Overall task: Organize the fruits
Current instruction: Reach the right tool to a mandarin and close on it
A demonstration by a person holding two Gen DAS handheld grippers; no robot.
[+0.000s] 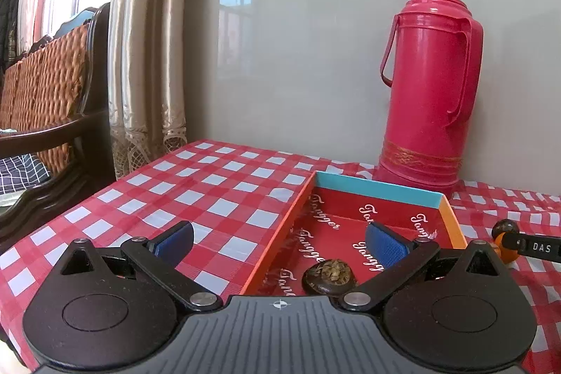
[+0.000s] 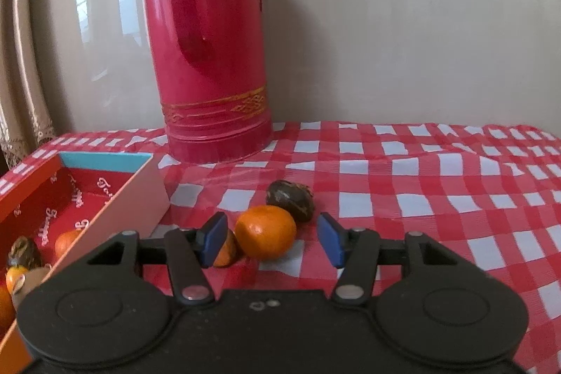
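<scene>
A: Left wrist view: your left hand-held gripper [image 1: 280, 242] hangs spread over the box [image 1: 280, 235], one dark fruit [image 1: 329, 276] inside.

B: Right wrist view: your right hand-held gripper [image 2: 272, 239], spread, brackets an orange [image 2: 265, 236] on the surface [image 2: 438, 198]; several fruits remain outside, apparently.

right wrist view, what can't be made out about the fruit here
- Small orange, right wrist view: mostly hidden behind the right gripper's left pad.
- Fruit in the box, right wrist view: cut off by the gripper body and frame edge, so the count is unclear.
- Dark fruit, right wrist view: too dim to name.
- Fruit by the box, left wrist view: mostly blocked by the right gripper.
</scene>
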